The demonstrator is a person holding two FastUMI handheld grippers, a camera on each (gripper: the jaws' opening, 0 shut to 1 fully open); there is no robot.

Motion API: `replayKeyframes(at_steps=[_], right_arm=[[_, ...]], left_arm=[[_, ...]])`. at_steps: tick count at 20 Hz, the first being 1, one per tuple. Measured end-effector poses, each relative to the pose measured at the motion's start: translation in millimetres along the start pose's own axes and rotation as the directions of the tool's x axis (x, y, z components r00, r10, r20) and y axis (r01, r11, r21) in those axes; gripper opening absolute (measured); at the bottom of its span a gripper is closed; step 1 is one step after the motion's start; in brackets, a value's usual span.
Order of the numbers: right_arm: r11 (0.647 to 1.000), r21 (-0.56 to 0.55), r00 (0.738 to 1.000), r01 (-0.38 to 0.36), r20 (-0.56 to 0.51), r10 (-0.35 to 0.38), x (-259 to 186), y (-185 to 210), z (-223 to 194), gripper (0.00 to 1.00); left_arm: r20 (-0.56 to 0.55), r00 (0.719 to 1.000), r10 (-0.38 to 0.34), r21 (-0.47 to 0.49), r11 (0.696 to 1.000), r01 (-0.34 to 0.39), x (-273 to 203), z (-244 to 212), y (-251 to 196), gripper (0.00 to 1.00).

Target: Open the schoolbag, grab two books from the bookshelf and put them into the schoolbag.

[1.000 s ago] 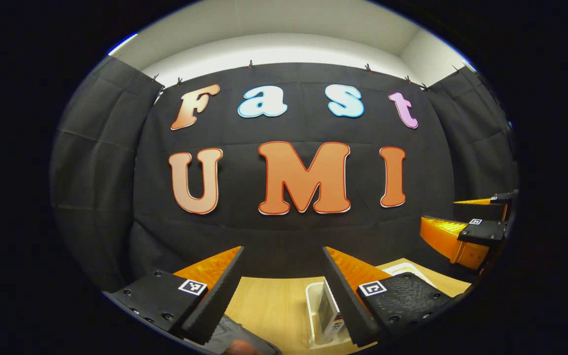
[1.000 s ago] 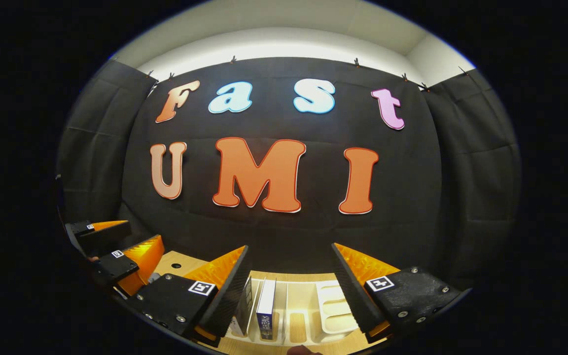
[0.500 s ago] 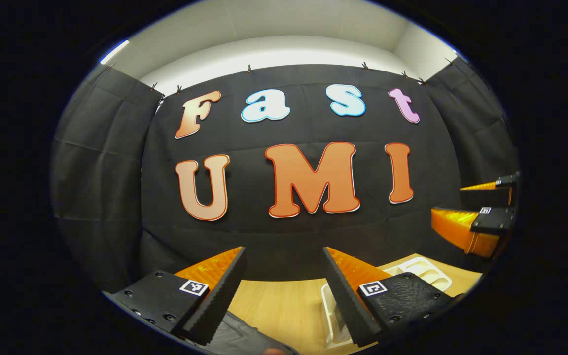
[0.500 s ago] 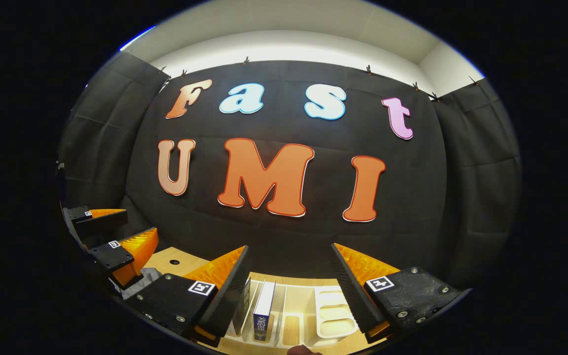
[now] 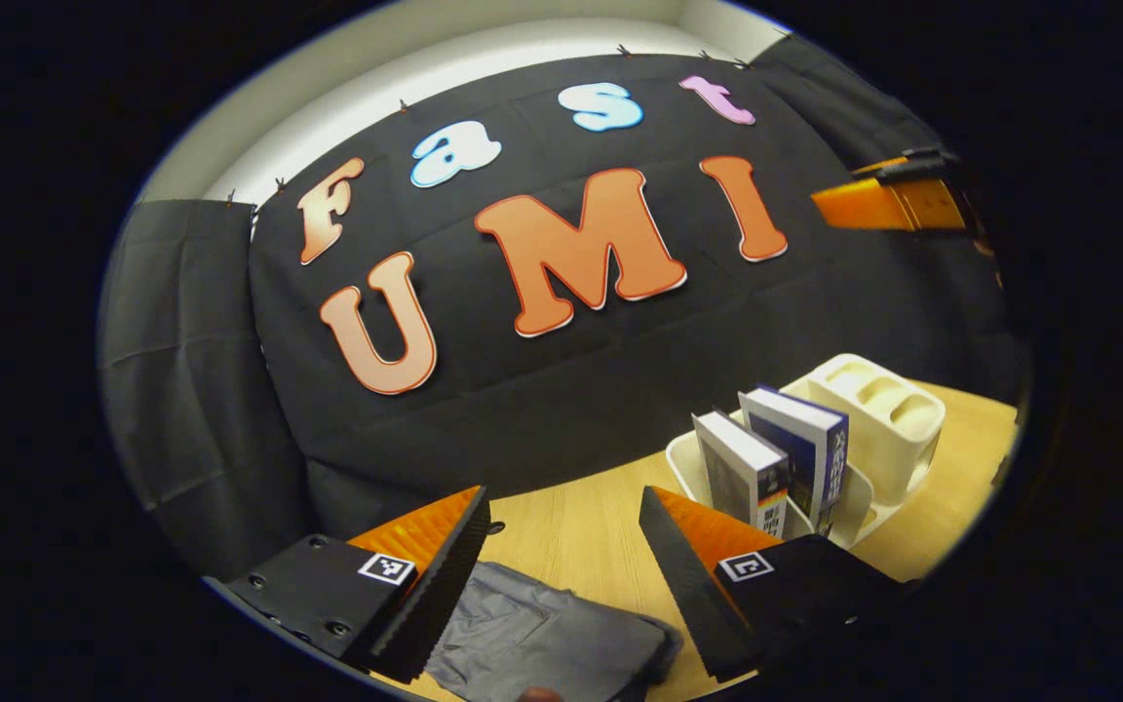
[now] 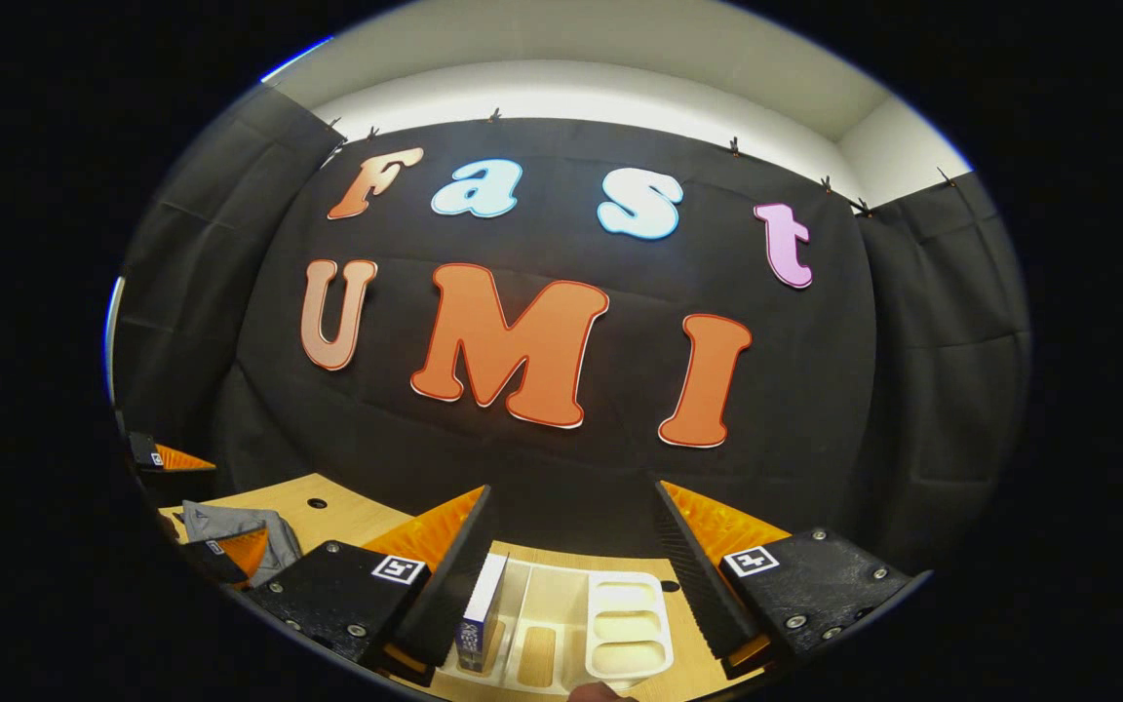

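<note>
schoolbag (image 5: 542, 639) below open left jaws

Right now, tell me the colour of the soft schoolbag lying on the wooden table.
Grey schoolbag, clearest in the left gripper view.

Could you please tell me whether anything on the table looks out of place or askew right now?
Nothing stands out. Two books stand upright in the white bookshelf, and the grey schoolbag lies flat on the table beneath the open left gripper. The right gripper hangs open above the bookshelf.
</note>
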State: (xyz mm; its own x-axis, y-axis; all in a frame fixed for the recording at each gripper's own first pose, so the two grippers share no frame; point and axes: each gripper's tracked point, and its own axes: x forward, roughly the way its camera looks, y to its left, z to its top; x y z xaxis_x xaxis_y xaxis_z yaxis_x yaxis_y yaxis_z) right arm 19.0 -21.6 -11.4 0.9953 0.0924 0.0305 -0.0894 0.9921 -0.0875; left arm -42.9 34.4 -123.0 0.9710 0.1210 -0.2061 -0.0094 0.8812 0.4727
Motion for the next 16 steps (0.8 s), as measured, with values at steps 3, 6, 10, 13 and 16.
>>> replayKeyframes(at_steps=[3, 6, 10, 13, 16], right_arm=[[1.0, 0.005, 1.0, -0.006, -0.011, 0.006, 5, -7, -9, 0.95], [1.0, 0.015, 1.0, -0.002, -0.022, 0.002, 10, -16, -17, 0.95], [1.0, 0.016, 1.0, 0.01, -0.029, -0.009, 15, -28, -24, 0.95], [1.0, 0.005, 1.0, 0.01, -0.026, -0.01, 13, -35, -26, 0.95], [1.0, 0.006, 0.999, 0.007, -0.031, -0.007, 9, -40, -30, 0.95]], left_arm=[[-0.074, 0.997, 0.004, 0.116, 0.993, 0.005, -9, -42, -13, 0.97], [-0.191, 0.982, 0.006, 0.215, 0.976, 0.036, -10, -91, -24, 0.97], [-0.293, 0.956, 0.017, 0.32, 0.944, 0.081, -23, -145, -36, 0.97], [-0.369, 0.929, 0.023, 0.36, 0.925, 0.12, -42, -183, -43, 0.97], [-0.409, 0.911, 0.054, 0.419, 0.898, 0.135, -56, -206, -42, 0.97]])
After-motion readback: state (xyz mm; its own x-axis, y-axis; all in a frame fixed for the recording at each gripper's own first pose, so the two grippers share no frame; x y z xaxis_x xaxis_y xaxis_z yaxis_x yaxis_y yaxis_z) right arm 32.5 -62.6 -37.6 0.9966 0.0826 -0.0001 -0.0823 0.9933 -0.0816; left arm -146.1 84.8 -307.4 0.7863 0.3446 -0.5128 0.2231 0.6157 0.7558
